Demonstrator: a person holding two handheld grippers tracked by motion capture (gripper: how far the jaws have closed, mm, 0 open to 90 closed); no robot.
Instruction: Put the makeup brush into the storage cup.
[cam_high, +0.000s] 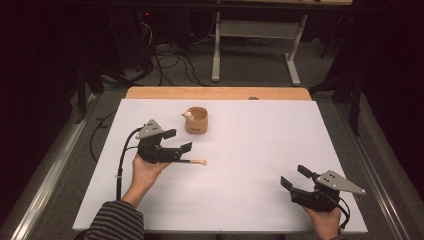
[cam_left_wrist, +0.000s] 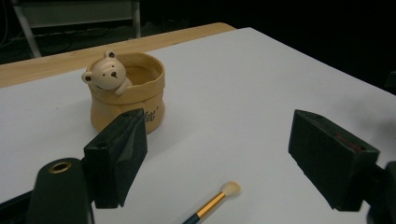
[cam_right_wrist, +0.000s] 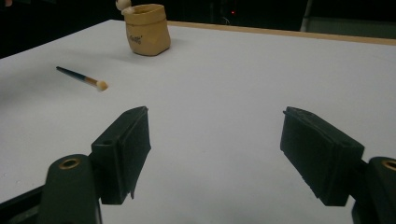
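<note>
The left gripper (cam_high: 176, 140) is held with fingers wide apart, empty, above the thin blue-handled, gold-ferruled brush (cam_left_wrist: 212, 203); closed off-centre, the brush could be rolled away across the white surface (cam_high: 250, 150).

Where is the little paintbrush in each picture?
High view: the paintbrush lies left of centre, beside the left gripper.
Left gripper view: bottom centre, between the open fingers.
Right gripper view: upper left.
Shared landmark: the bear cup, always beyond the brush.

room dark | grey carpet floor (cam_high: 240, 80) | white desk frame (cam_high: 255, 37) | floor cables (cam_high: 170, 60)
</note>
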